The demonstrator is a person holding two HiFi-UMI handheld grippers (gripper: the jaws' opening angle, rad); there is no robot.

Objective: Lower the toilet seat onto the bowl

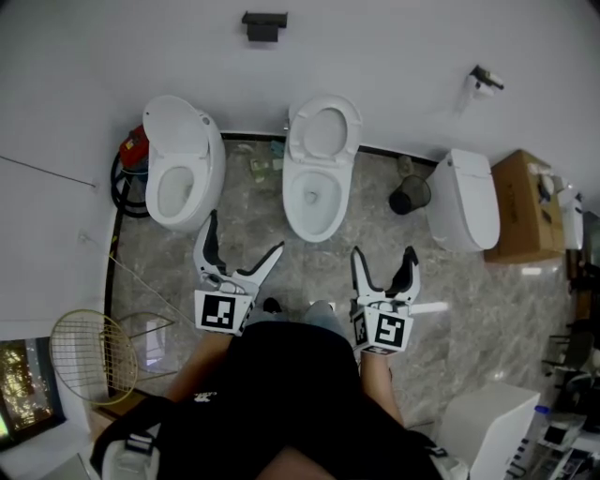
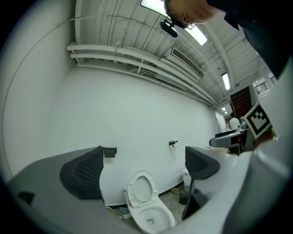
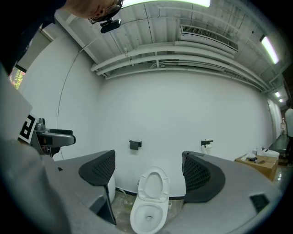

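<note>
Both left gripper point(image 1: 246, 234) and right gripper point(image 1: 384, 253) gape empty; the upper-centre raised white plastic toilet seat point(image 1: 324, 103) seems rigid, slick: hook its top edge.

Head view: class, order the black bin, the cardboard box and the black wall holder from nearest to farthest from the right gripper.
1. Black bin, on the floor just ahead of the right gripper.
2. Cardboard box, far right on the floor.
3. Black wall holder, up on the wall, to the left.
</note>
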